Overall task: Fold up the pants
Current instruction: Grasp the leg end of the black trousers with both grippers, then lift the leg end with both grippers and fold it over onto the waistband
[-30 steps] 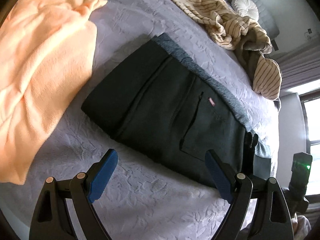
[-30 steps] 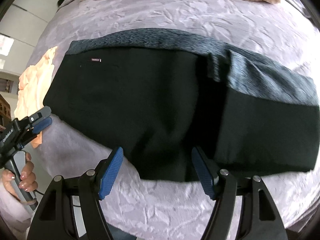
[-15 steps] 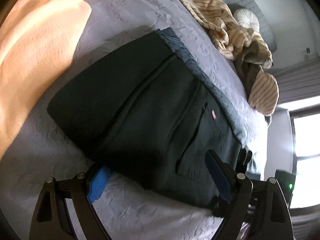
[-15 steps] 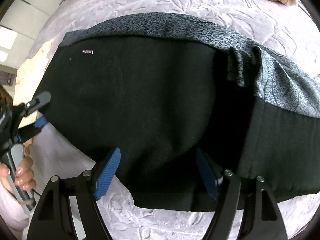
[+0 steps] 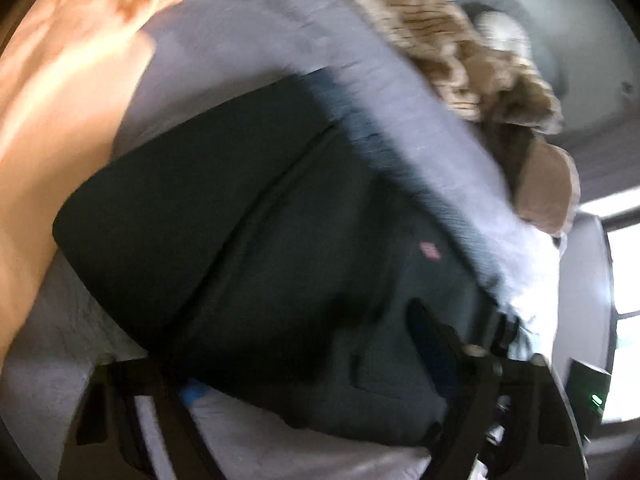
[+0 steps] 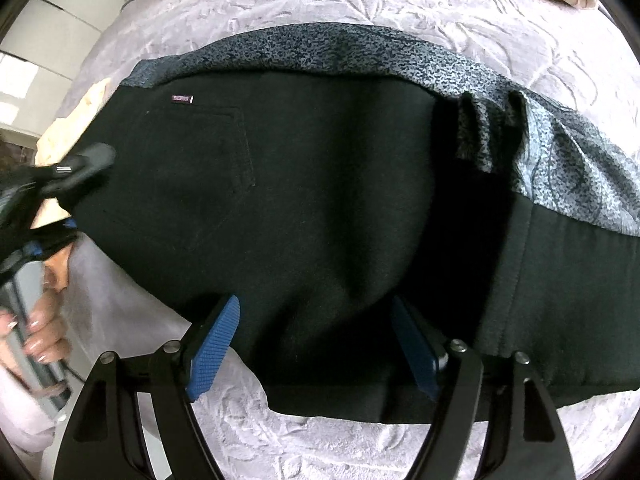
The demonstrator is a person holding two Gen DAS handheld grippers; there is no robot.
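Closing on the near hem: left gripper (image 5: 308,368) jaws narrowing w/ the black pants (image 6: 320,220) edge between them; view too blurred to tell if pads press yet. Right gripper (image 6: 316,344) wide, blue ribbed pads (image 6: 214,348) straddling same near edge, no pinch visible.

Pants = landmark. Lie flat on lilac embossed bedspread (image 6: 360,12), already folded into a long slab; long axis runs across the right wrist view, side to side. Near long edge sits directly under both tongs, so both are about equally close; left works the pocket end by the small red tag (image 6: 182,99), right nearer mid-length.

Fabric: thick, matte, soft-looking. Speckled grey-blue lining strip (image 6: 320,52) shows along far edge. Peach knit (image 5: 60,120) off pocket end; striped beige garment (image 5: 460,60) beyond far edge.
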